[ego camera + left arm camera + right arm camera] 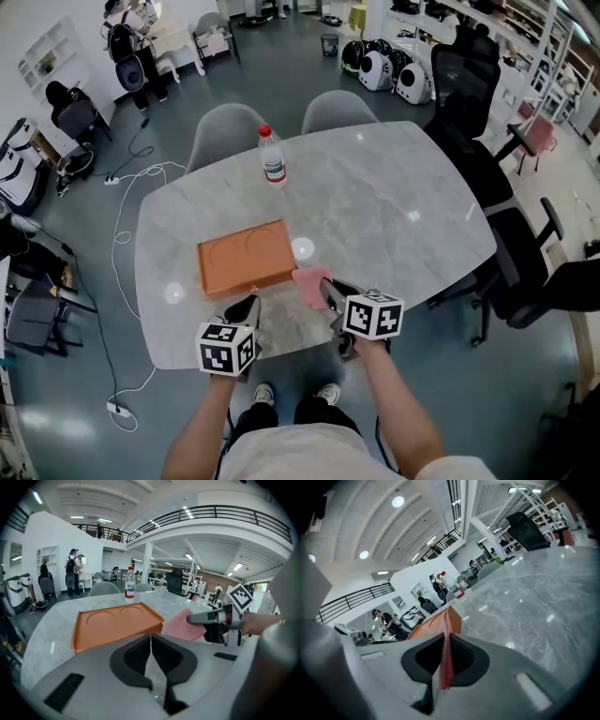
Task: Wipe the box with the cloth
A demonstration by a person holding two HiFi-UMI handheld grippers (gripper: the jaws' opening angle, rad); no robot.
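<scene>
An orange flat box (246, 257) with two round recesses in its top lies on the marble table (375, 197), left of centre. A pink cloth (311, 285) hangs just off the box's right front corner, pinched in my right gripper (330, 292), which is shut on it. In the right gripper view the cloth (444, 644) runs edge-on between the jaws, with the box (436, 623) right behind it. My left gripper (247, 307) hovers near the table's front edge, in front of the box, shut and empty. From the left gripper view, the box (112, 624) and cloth (183, 624) lie ahead.
A clear water bottle (272, 156) with a red cap stands behind the box. Two grey chairs (225, 131) sit at the far side and black office chairs (487, 178) at the right. A white cable (122, 234) trails on the floor at the left.
</scene>
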